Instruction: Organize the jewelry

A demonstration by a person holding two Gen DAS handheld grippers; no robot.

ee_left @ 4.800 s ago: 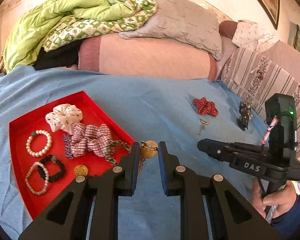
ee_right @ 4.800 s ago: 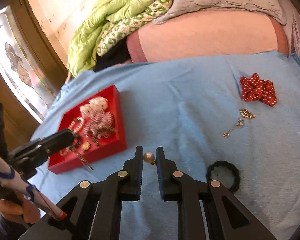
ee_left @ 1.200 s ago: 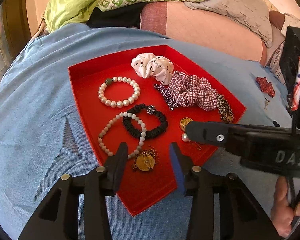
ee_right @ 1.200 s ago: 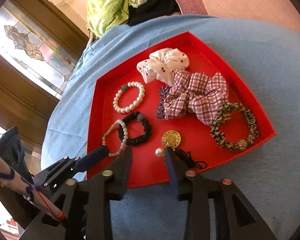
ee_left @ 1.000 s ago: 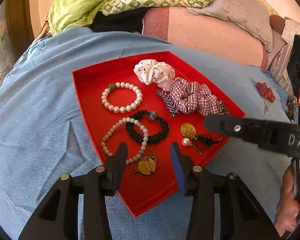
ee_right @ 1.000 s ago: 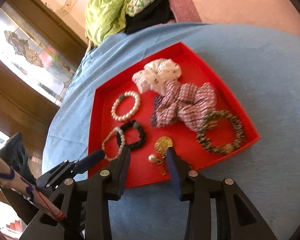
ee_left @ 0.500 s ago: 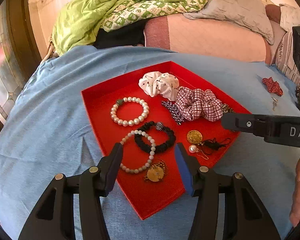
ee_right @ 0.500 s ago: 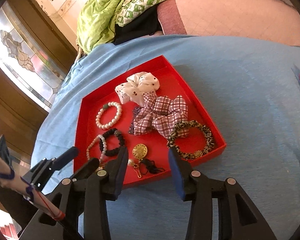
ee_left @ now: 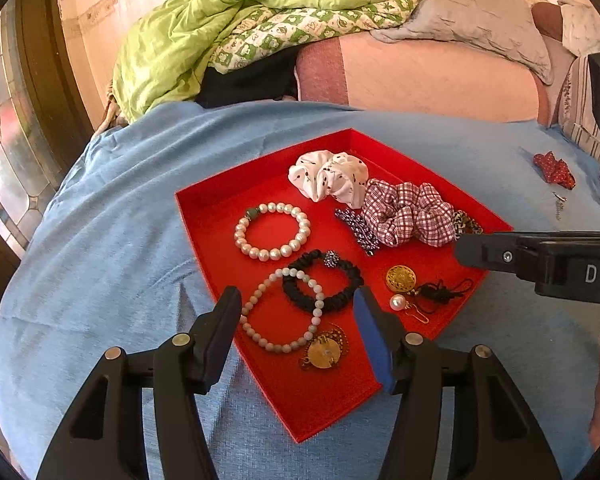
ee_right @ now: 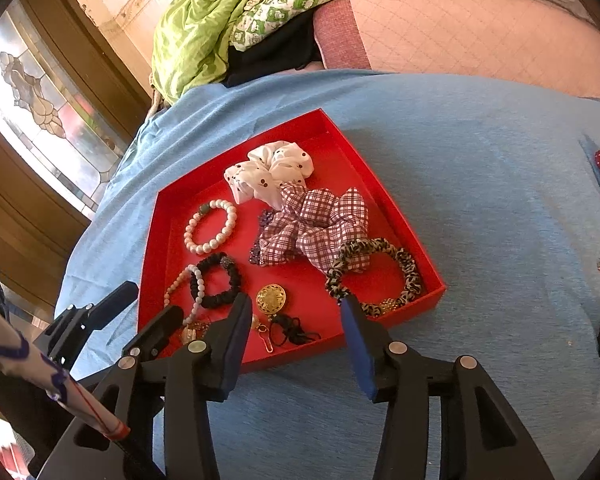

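Red tray (ee_left: 204,216) on the blue cloth (ee_left: 100,240) holds all the jewelry I can see beneath my two tools, and neither tool grips anything. My left gripper (ee_left: 300,332) is spreading its jaws above the tray's near corner, with the gold brooch (ee_left: 324,354) and the pale bead bracelet (ee_left: 284,314) lying loose on the tray floor between and below its fingers. My right gripper (ee_right: 296,332) is widening too, empty, with the pearl earring (ee_right: 260,330) and black cord (ee_right: 294,330) lying in the tray between its fingers.
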